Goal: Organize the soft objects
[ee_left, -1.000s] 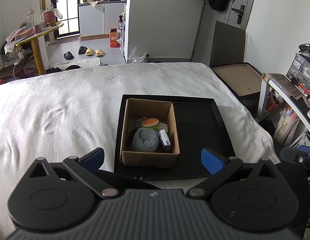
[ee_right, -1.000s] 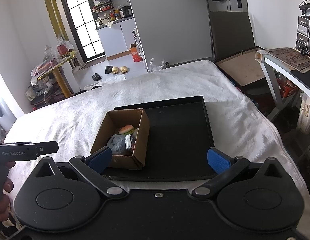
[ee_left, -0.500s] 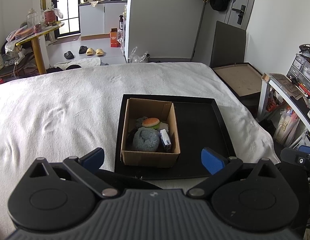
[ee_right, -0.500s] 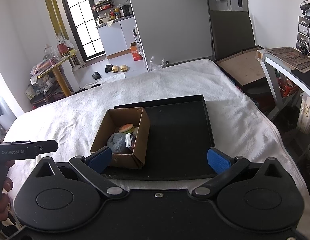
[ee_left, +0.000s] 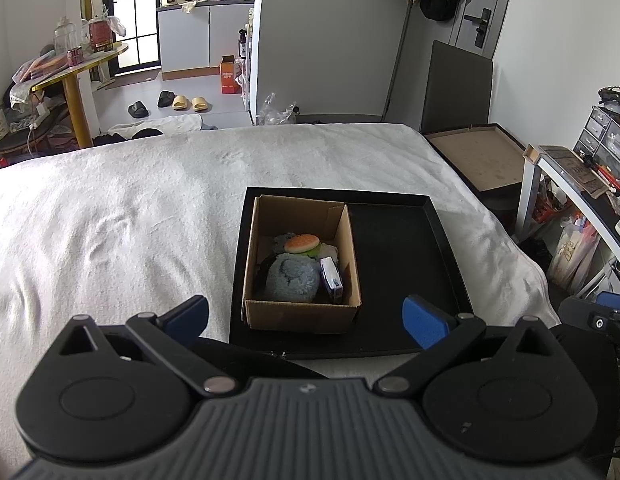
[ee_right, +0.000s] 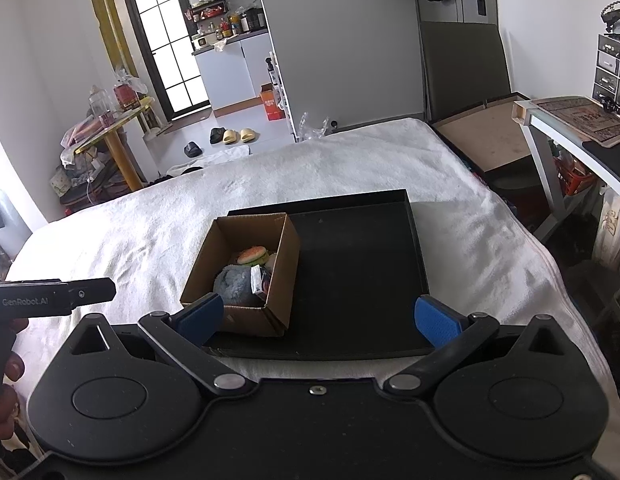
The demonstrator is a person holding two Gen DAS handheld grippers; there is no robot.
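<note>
Soft toys fill a cardboard box [ee_left: 302, 312] standing in the left half of a black tray [ee_left: 406, 264], which lies on a white blanket [ee_left: 122, 220] near the bed's right edge; a fluffy blue plush [ee_left: 292, 282] sits at the box's near end, a small burger toy [ee_left: 302, 243] behind it, and a little blue-and-white carton [ee_left: 331, 278] leans against the right wall; the tray's right half is bare. Left gripper [ee_left: 306, 318] hovers before the tray's near edge, jaws spread wide and holding nothing; right gripper [ee_right: 318, 318] likewise hangs wide apart and empty, its left fingertip [ee_right: 200, 318] overlapping the box's near corner in view.
</note>
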